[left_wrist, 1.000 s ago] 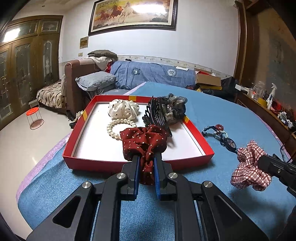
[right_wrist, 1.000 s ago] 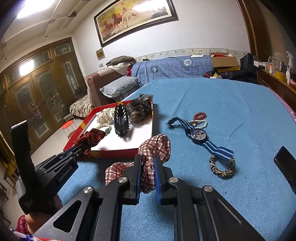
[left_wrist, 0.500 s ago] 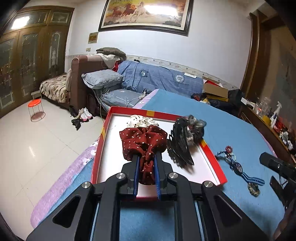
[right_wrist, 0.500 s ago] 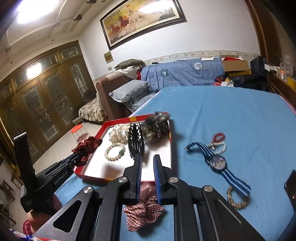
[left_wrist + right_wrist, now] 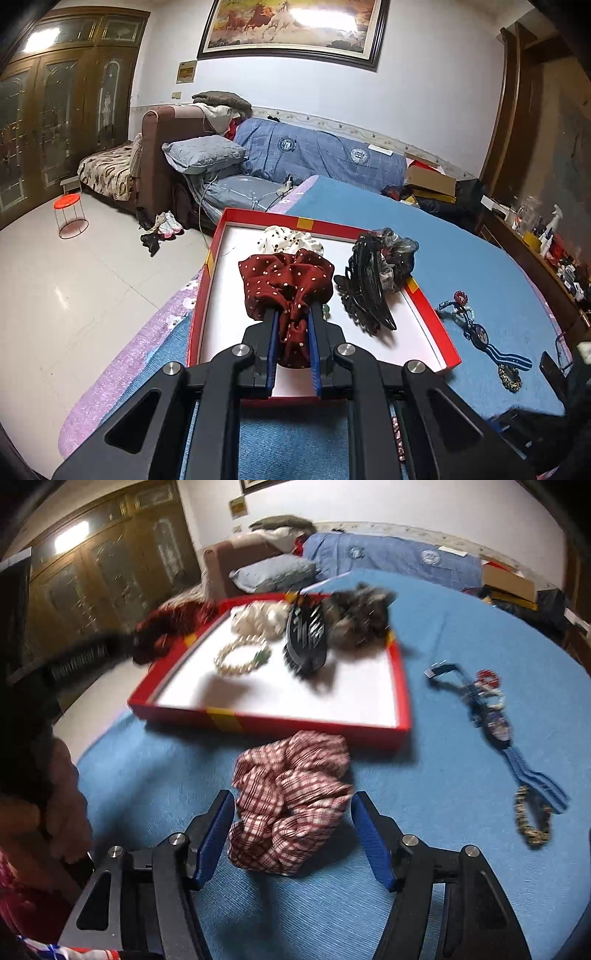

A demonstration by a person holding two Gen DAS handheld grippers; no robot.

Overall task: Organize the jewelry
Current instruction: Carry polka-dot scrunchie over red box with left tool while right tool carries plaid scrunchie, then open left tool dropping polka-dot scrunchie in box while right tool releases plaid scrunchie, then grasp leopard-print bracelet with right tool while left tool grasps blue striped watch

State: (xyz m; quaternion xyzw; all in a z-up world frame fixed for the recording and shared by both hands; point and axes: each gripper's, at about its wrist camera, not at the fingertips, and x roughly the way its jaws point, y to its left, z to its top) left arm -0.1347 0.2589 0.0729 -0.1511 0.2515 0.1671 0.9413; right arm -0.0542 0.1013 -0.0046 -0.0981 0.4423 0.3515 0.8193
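Note:
My left gripper is shut on a dark red white-dotted scrunchie and holds it above the near-left part of the red box. In the right wrist view that scrunchie shows blurred past the box's left edge. My right gripper points down at the blue cloth and its jaws are opening. A red-and-white checked scrunchie lies on the cloth between the fingers, just in front of the box, and the pads stand off it.
The box holds a white dotted scrunchie, a pearl bracelet, a black claw clip and a grey scrunchie. Right of it lie a blue-strapped watch, bead bracelets and a leopard hair tie.
The right gripper came down, set the checked scrunchie on the cloth before the box and spread its jaws. The left gripper carried the dark red scrunchie from the box's front to over its left part.

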